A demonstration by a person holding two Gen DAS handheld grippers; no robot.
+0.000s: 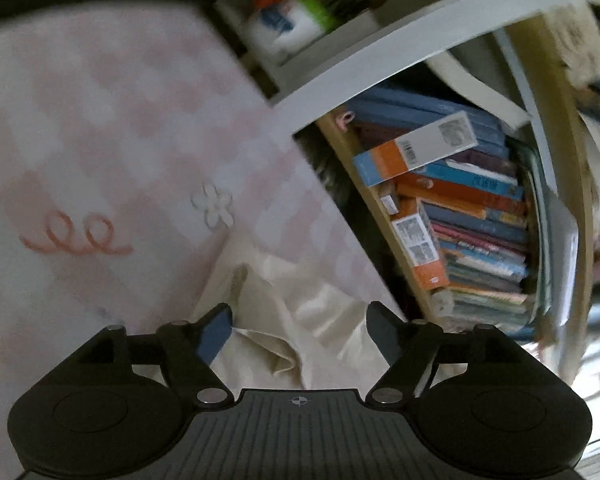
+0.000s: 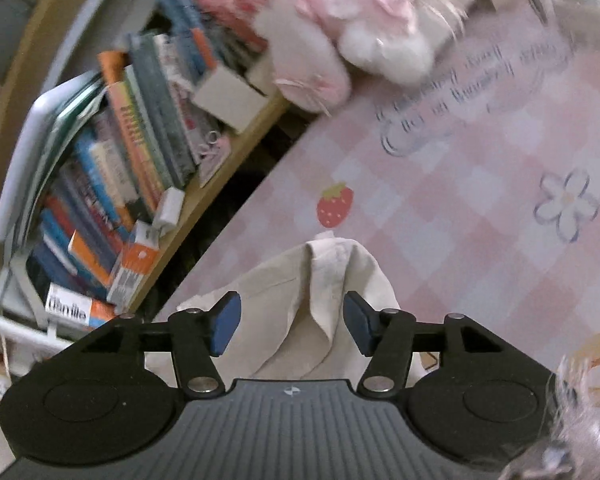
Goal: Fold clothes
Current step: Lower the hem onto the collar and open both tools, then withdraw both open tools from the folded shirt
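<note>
Both the left gripper and right gripper stand with jaws apart, pressing nothing, over a crumpled cream garment lying on the pink checked cloth at its edge nearest the bookshelf. Beyond the garment, only the right wrist view shows a strawberry print and a pink plush toy; the left shows a white shelf board.

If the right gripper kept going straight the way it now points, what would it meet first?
Most likely the cream garment lying just ahead of the open right gripper, then the pink checked cloth beneath; depth is hard to judge.
</note>
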